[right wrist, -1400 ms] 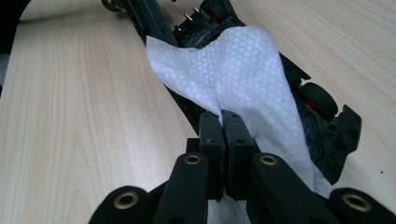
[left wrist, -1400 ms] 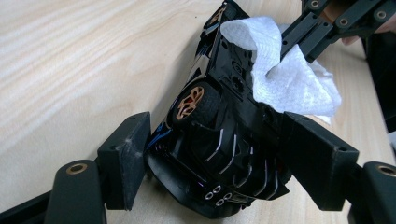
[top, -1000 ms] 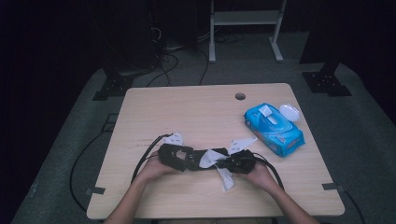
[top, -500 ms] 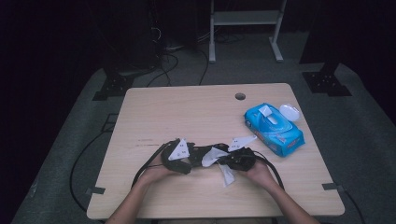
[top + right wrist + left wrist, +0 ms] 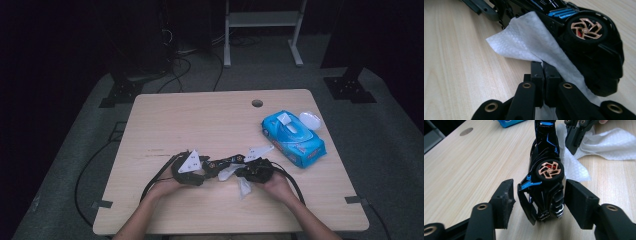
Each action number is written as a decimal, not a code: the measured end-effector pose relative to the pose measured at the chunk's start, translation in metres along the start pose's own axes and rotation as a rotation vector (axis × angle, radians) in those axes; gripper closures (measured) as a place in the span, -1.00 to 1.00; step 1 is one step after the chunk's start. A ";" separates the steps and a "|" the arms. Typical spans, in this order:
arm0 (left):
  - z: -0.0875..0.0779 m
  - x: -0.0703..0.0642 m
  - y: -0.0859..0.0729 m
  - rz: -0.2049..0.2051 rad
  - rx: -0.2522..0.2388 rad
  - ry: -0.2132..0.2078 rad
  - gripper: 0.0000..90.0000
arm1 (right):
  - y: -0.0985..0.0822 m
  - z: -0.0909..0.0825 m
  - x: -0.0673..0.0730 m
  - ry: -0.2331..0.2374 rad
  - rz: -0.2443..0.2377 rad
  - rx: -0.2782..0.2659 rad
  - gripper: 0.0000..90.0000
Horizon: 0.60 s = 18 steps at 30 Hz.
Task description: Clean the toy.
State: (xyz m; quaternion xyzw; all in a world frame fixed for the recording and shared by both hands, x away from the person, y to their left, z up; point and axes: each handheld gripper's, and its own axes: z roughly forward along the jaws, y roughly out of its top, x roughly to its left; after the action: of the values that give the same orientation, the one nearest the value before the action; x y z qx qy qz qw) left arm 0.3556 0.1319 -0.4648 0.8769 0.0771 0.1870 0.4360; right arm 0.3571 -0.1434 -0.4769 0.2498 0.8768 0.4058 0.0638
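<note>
High view: toy car [image 5: 223, 163] seen at lower centre of surface [image 5: 200, 120], between left gripper [image 5: 200, 172] and right gripper [image 5: 245, 172]; wipe pack [image 5: 294, 138] at right.
Left gripper view: jaws just closing around car's end, not yet pressed, gap visible at left.
Right gripper view: jaws pressed together, white wipe [image 5: 534, 47] pinched, laid against car; wiping judged about to begin.

Left gripper [image 5: 536, 202]: matte black fingers [image 5: 504, 200], brass-coloured rivets at the linkage joints. Right gripper [image 5: 543, 75]: same build. Each carries a white three-cornered plate and a black cable. Forearms bare, no sleeves.
</note>
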 end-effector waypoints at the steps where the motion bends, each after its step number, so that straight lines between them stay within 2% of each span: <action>1: 0.000 0.001 0.000 -0.010 -0.004 -0.012 -0.06 | 0.000 -0.001 0.000 0.004 0.001 -0.007 0.94; 4: 0.001 0.001 -0.001 -0.037 -0.009 -0.029 0.07 | 0.004 -0.008 0.002 0.028 0.008 -0.036 0.94; 7: 0.002 0.002 -0.003 -0.059 -0.007 -0.044 0.15 | 0.010 -0.016 0.009 0.046 -0.007 -0.064 0.94; 12: 0.003 0.003 -0.004 -0.102 -0.004 -0.069 0.21 | 0.034 -0.028 0.022 0.065 -0.046 -0.131 0.94; 16: 0.002 0.005 -0.005 -0.117 -0.012 -0.085 0.24 | 0.055 -0.021 0.029 0.075 -0.070 -0.154 0.94; 18: 0.002 0.004 -0.005 -0.116 -0.014 -0.092 0.26 | 0.064 -0.012 0.032 0.081 -0.062 -0.159 0.94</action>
State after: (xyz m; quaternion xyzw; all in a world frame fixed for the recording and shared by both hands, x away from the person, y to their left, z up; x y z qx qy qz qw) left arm 0.3605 0.1352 -0.4687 0.8756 0.1067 0.1215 0.4552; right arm 0.3504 -0.1013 -0.4184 0.2001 0.8511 0.4816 0.0603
